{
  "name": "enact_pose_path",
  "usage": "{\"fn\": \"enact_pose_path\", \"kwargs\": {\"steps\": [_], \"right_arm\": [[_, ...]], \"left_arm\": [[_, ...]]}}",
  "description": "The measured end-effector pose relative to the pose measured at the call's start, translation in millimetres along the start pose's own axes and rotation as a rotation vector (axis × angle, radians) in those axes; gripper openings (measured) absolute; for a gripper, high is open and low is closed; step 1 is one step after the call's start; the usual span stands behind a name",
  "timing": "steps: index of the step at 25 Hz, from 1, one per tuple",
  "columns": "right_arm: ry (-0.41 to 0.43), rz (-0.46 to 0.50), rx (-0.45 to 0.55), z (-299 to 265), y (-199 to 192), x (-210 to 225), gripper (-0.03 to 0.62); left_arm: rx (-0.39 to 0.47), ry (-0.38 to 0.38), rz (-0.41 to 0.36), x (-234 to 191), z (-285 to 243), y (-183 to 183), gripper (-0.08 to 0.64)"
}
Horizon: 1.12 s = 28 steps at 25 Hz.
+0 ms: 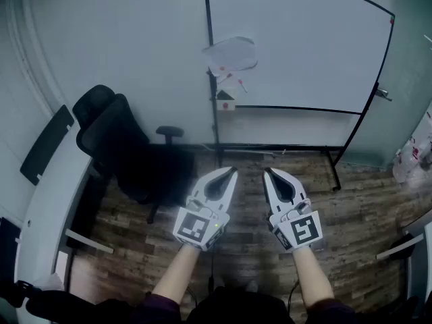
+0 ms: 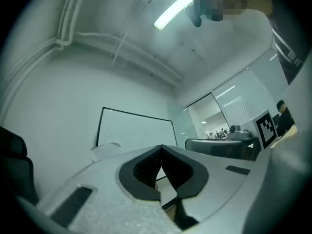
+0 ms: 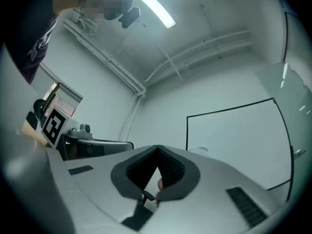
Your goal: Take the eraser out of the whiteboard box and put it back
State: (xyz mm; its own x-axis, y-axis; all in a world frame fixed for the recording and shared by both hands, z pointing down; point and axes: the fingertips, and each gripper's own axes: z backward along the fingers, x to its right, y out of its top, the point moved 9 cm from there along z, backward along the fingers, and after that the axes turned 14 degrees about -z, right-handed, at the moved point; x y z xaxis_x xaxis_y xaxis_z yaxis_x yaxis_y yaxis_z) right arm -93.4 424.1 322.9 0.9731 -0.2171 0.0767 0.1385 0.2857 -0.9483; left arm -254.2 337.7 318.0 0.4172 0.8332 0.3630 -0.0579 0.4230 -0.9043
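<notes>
Facing the whiteboard box (image 1: 229, 54) on the left edge of the whiteboard (image 1: 304, 46), well apart, left gripper (image 1: 231, 172) nearer than right gripper (image 1: 267, 172), both closed on nothing.

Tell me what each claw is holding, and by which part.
Nothing. The left claw and the right claw are both shut and empty.
</notes>
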Motion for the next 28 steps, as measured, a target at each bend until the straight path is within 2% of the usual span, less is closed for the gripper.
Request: {"fn": "enact_pose_path", "kwargs": {"steps": [5, 14, 23, 28], "right_arm": [[0.001, 0.006, 0.004, 5.3, 0.8, 2.5, 0.003], [0.005, -0.004, -0.001, 13.0, -1.6, 12.1, 0.003], [0.003, -0.032, -0.019, 35.8, -5.3, 40.4, 0.003], [0.018, -0.081, -0.028, 47.2, -7.4, 60.7, 0.003]], "left_arm": [[0.001, 0.001, -0.03, 3.7, -0.7, -1.7, 0.005], [-0.019, 0.007, -0.011, 13.2, -6.6, 0.4, 0.005], [-0.032, 0.011, -0.012, 35.5, -24.9, -7.4, 0.005], [-0.04, -0.001, -0.026, 52.4, -42.6, -12.1, 0.005]]}}
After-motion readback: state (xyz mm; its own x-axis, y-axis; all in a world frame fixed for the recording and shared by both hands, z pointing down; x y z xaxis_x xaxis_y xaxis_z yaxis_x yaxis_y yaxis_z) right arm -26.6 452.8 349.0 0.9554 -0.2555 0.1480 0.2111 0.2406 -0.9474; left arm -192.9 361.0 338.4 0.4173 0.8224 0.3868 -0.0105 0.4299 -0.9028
